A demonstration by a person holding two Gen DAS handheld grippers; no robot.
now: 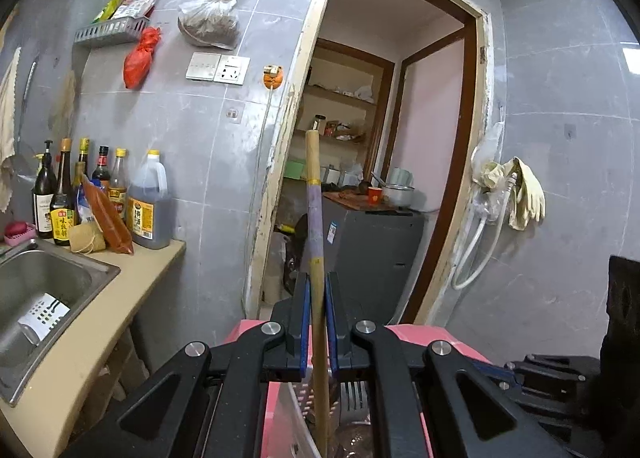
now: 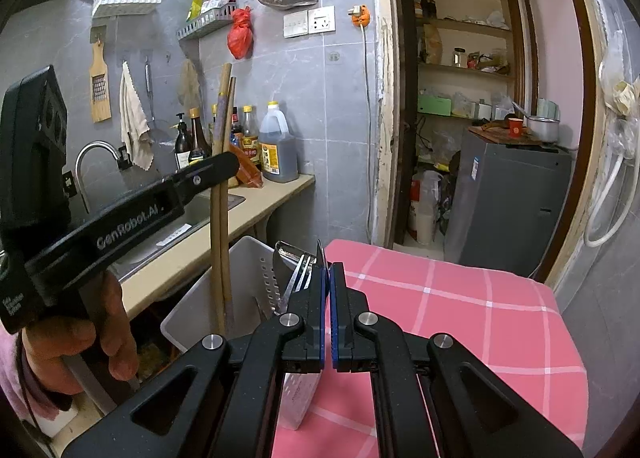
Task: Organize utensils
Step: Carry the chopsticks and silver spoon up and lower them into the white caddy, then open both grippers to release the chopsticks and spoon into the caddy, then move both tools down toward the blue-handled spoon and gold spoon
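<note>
My left gripper is shut on a pair of long wooden chopsticks with a purple band, held upright; their lower ends reach down into a white utensil basket. In the right wrist view the chopsticks stand in the basket's left part, held by the left gripper. A fork and a metal spatula lean in the basket. My right gripper is shut on the thin rim of a round metal utensil at the basket's right edge.
The basket sits on a pink checked tablecloth. A counter with a sink, tap and sauce bottles lies left. A doorway with a grey appliance is ahead. Gloves and a hose hang on the right wall.
</note>
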